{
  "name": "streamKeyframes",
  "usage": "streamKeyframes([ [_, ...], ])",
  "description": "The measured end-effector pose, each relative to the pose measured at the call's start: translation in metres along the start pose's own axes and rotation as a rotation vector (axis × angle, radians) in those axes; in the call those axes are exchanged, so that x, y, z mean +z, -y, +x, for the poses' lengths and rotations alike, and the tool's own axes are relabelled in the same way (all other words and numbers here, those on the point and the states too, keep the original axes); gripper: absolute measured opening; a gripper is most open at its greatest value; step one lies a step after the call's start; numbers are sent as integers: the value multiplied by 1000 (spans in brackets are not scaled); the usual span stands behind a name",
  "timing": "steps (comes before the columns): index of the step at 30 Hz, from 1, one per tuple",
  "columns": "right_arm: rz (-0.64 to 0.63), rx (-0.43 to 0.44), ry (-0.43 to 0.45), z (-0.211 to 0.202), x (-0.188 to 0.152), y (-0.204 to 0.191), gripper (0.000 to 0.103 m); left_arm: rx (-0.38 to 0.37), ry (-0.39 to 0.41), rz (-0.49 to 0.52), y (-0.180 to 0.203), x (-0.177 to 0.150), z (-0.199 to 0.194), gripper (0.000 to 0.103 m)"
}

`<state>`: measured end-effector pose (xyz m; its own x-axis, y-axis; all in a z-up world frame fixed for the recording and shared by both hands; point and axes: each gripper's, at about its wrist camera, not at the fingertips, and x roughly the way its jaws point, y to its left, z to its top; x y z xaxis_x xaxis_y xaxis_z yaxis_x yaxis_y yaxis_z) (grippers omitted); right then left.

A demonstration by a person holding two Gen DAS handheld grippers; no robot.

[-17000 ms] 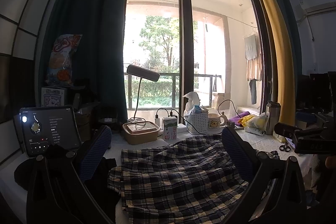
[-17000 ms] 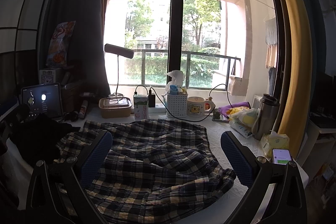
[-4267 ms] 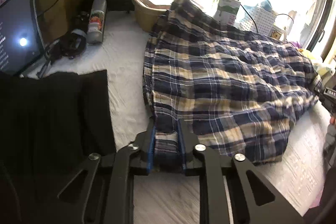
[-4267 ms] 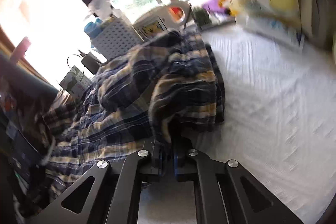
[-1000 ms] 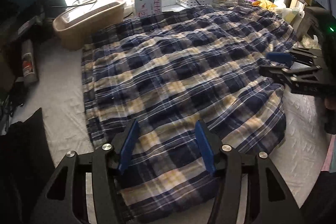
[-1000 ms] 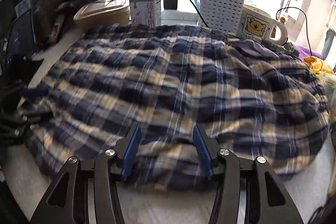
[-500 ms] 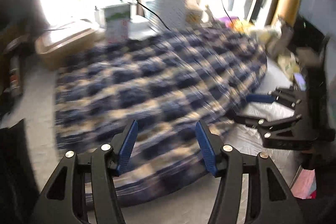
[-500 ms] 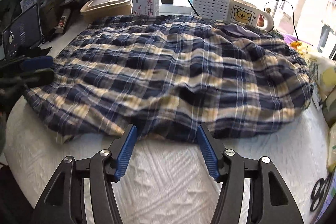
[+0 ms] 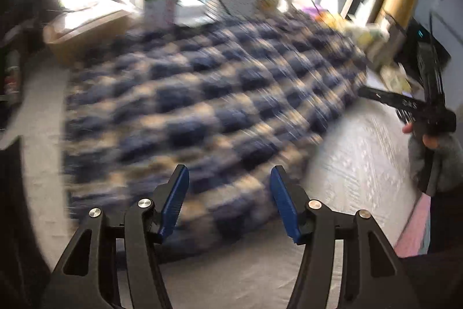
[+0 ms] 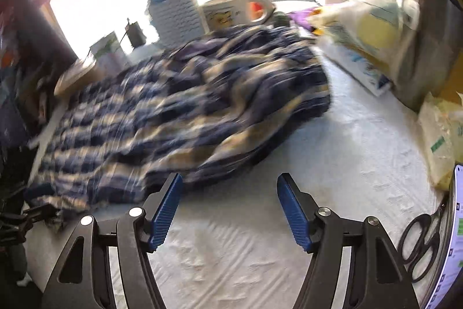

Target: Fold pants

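The blue and tan plaid pants (image 9: 202, 106) lie spread across the white cloth-covered table (image 9: 361, 164), blurred in both views. My left gripper (image 9: 228, 199) hovers open over their near edge, its blue pads apart and off the cloth. In the right wrist view the pants (image 10: 188, 112) lie bunched at the left, and my right gripper (image 10: 228, 207) stands over bare tablecloth to the right of their edge, its jaws opening with nothing between them. The right gripper (image 9: 405, 106) also shows in the left wrist view, held in a hand at the far right.
Along the window stand a tan lidded box (image 9: 84, 31), a carton (image 9: 160, 2), a white basket (image 10: 176, 16) and a mug (image 10: 231, 10). Black scissors (image 10: 422, 245) and a phone (image 10: 454, 236) lie at the right edge, with yellow packets (image 10: 442, 135) behind them.
My right gripper has swung to the right, off the pants' front edge onto bare tablecloth, and its jaws have widened. The left view has turned slightly rightward.
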<state>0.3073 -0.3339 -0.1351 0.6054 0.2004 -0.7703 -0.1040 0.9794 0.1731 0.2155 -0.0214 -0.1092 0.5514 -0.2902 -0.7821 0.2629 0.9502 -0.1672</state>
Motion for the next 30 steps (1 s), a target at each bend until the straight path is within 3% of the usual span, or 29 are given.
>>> streamKeyframes([
  [4,117,37,40,0,10,22,99,73,61,-88,-32,8,-16,59],
  [11,235,113,51,17,28,38,99,147,100,-206,-75,19,-21,59],
  [15,302,155,69,30,42,42,99,130,118,-272,-91,26,-16,59],
  [24,440,220,85,52,68,59,98,99,138,-317,-105,34,-11,59],
  [27,522,249,81,61,70,73,68,93,147,-328,-110,35,-12,59],
  [28,547,240,78,65,70,77,54,92,147,-330,-112,35,-12,59],
  [30,567,244,82,66,70,78,47,90,147,-333,-115,33,-13,59],
])
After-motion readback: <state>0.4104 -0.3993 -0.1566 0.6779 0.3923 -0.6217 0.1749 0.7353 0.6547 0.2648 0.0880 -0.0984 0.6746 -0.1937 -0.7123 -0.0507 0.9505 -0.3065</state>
